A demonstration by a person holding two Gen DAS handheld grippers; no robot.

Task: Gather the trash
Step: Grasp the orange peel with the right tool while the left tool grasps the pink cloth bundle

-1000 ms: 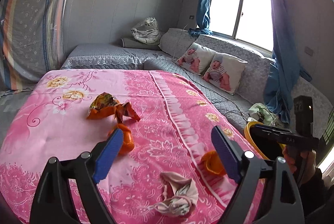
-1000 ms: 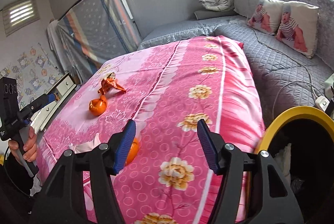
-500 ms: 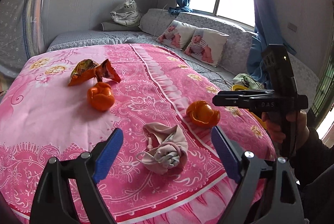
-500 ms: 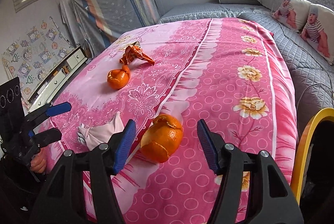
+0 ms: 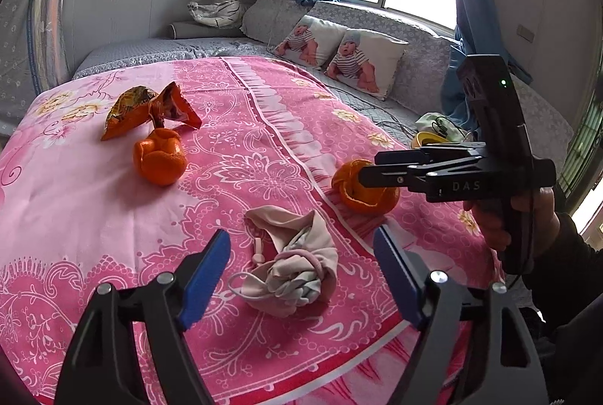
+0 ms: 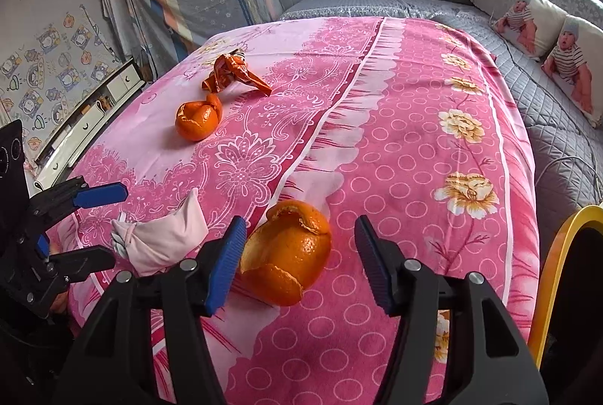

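A bed with a pink floral cover [image 6: 407, 126] carries four pieces of trash. Nearest the right gripper [image 6: 297, 261] lies a hollow orange peel [image 6: 288, 252], sitting between its blue pads [image 6: 226, 261] without contact on the right side; on the left the peel is just beside the pad, contact undetermined. The jaws stand moderately apart and hold nothing.

The left gripper [image 5: 301, 276] has its jaws closing, still wide, with a crumpled pink face mask [image 5: 292, 273] lying on the cover between them (neither pad touches it).

A second orange peel [image 5: 160, 156] sits farther off, to the left, and a crumpled orange snack wrapper [image 5: 147, 109] lies just beyond it, touching or nearly so.

A yellow-rimmed bin [image 6: 554, 261] stands at the right edge of the bed, near the right gripper. A grey quilted sofa [image 5: 414, 58] with two printed cushions [image 5: 339, 50] lines the far right wall.
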